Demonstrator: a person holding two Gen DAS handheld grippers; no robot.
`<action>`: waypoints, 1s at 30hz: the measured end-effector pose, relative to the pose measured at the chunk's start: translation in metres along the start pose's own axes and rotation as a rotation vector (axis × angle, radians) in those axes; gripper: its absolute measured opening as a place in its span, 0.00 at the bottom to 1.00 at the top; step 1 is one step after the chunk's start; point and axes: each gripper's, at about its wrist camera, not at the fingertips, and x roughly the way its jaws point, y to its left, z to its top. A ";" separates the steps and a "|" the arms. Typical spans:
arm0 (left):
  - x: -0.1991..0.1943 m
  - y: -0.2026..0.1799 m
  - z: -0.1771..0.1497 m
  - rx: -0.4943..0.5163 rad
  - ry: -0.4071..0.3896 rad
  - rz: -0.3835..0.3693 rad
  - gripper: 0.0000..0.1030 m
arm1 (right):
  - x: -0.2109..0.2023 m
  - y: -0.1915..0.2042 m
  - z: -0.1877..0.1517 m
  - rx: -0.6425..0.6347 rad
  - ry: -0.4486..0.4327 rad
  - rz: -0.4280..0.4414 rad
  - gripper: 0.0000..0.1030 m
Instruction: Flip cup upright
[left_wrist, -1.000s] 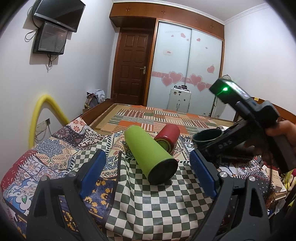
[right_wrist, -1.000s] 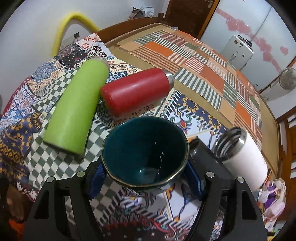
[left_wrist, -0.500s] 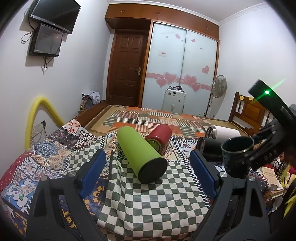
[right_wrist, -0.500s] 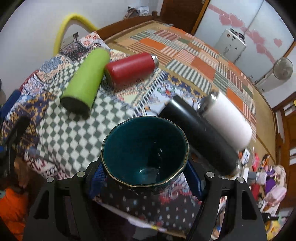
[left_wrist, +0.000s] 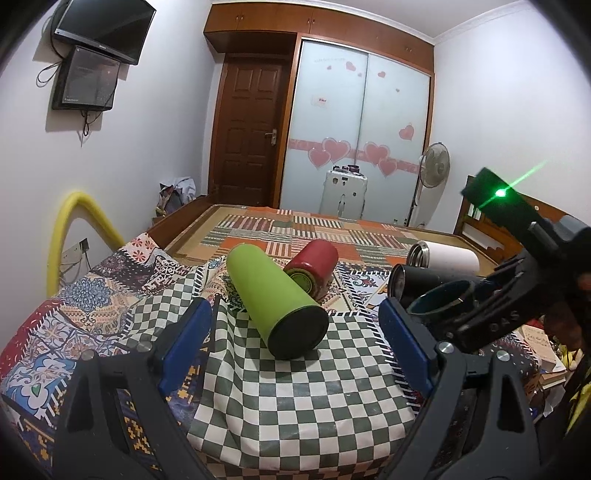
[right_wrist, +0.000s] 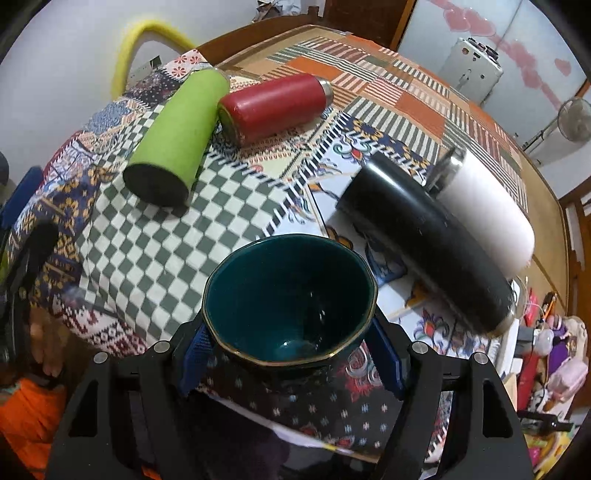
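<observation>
My right gripper (right_wrist: 291, 354) is shut on a dark teal cup (right_wrist: 290, 302) with a gold rim, mouth up, held above the front right of the cloth-covered bed. In the left wrist view the cup (left_wrist: 441, 299) shows at right, clamped in the right gripper's black body. My left gripper (left_wrist: 295, 347) is open and empty, low over the checked cloth (left_wrist: 295, 387), with a lying green bottle (left_wrist: 275, 295) between and beyond its blue pads.
A red bottle (right_wrist: 271, 107), a black bottle (right_wrist: 424, 240) and a white bottle (right_wrist: 484, 206) lie on their sides on the patterned cloths. A yellow tube (left_wrist: 62, 236) arches at the left wall. Clutter lies off the bed's right edge (right_wrist: 546, 354).
My right gripper with the cup has moved back toward the bed and lower. The left gripper has stayed open, shifting slightly.
</observation>
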 end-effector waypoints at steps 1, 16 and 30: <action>0.001 0.001 0.000 -0.002 0.004 -0.001 0.90 | 0.002 0.001 0.002 0.000 -0.001 -0.002 0.70; 0.008 0.002 -0.003 0.007 0.021 0.022 0.91 | 0.035 0.016 0.015 -0.028 0.042 0.042 0.70; 0.000 -0.016 0.016 -0.001 0.058 0.021 0.98 | -0.025 -0.012 -0.022 0.020 -0.170 0.097 0.79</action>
